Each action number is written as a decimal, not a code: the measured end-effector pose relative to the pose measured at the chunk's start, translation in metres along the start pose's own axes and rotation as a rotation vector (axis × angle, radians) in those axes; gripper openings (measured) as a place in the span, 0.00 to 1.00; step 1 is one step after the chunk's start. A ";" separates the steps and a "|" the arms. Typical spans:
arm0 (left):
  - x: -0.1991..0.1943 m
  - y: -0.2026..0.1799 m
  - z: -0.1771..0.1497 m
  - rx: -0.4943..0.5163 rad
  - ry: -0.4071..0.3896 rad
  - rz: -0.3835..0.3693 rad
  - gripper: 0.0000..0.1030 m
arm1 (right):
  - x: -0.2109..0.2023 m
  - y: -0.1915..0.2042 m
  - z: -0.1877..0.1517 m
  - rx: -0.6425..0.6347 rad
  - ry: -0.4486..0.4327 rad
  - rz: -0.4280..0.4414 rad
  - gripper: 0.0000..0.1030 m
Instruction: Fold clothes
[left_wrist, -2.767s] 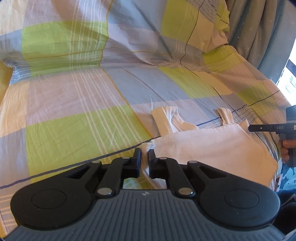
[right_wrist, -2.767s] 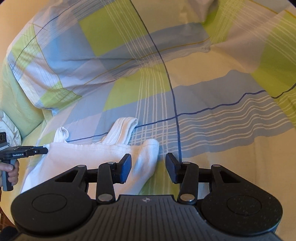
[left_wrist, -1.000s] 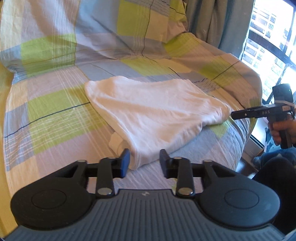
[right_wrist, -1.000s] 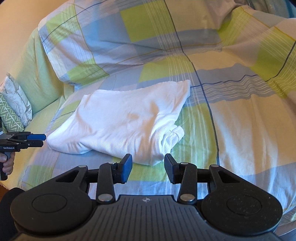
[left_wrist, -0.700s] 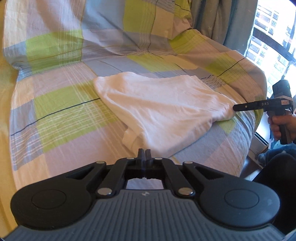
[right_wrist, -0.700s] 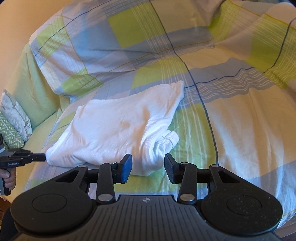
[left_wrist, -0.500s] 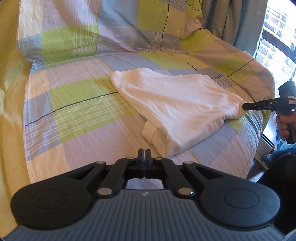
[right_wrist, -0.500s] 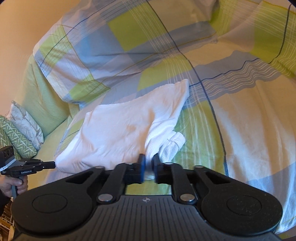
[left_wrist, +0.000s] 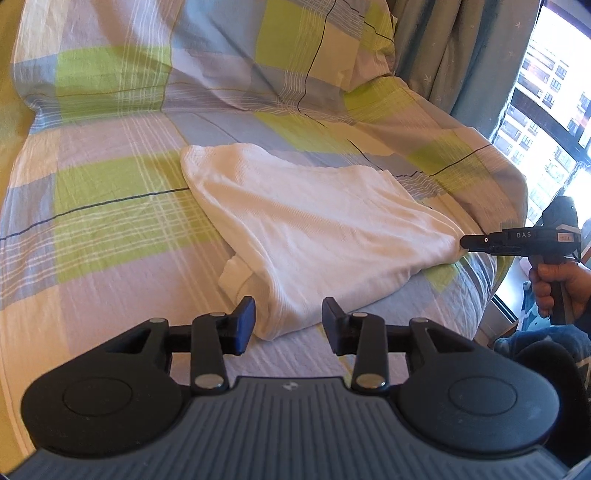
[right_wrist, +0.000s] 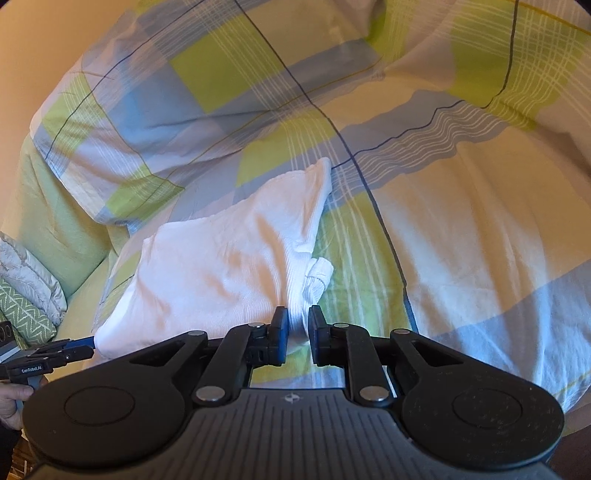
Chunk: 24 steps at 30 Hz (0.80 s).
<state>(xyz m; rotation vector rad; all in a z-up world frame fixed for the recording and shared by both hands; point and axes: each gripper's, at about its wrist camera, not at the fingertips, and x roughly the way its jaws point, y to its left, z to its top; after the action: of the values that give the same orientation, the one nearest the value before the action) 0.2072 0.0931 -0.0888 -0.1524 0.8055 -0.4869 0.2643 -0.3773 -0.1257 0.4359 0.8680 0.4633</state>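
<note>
Left wrist view: a folded white ribbed garment lies on a checked bedsheet.
At its near left corner the left gripper sits with jaws spread, the corner between them, contact unclear. At the other near corner the right gripper pinches the cloth; its grip point is hidden in the left view.

1. The folded garment lies on the bed cover.
2. In the left wrist view, the left tool sits at 6 o'clock of the garment and the right tool at 3 o'clock.
3. The curtain hangs at 1 o'clock.
4. In the right wrist view, the cushions lie at 9 o'clock of the garment.
</note>
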 end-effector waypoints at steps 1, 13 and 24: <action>0.003 0.000 0.000 -0.010 -0.001 -0.007 0.18 | 0.000 0.000 0.000 0.003 -0.004 -0.002 0.28; -0.011 0.034 -0.010 -0.149 0.012 -0.003 0.03 | 0.007 -0.002 -0.001 -0.040 0.040 -0.076 0.05; -0.002 0.027 0.020 -0.140 -0.002 0.041 0.35 | -0.008 0.012 0.010 -0.052 -0.034 -0.108 0.33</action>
<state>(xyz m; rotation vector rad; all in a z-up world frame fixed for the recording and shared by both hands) 0.2301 0.1170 -0.0826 -0.2649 0.8397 -0.3916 0.2658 -0.3731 -0.1085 0.3460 0.8404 0.3775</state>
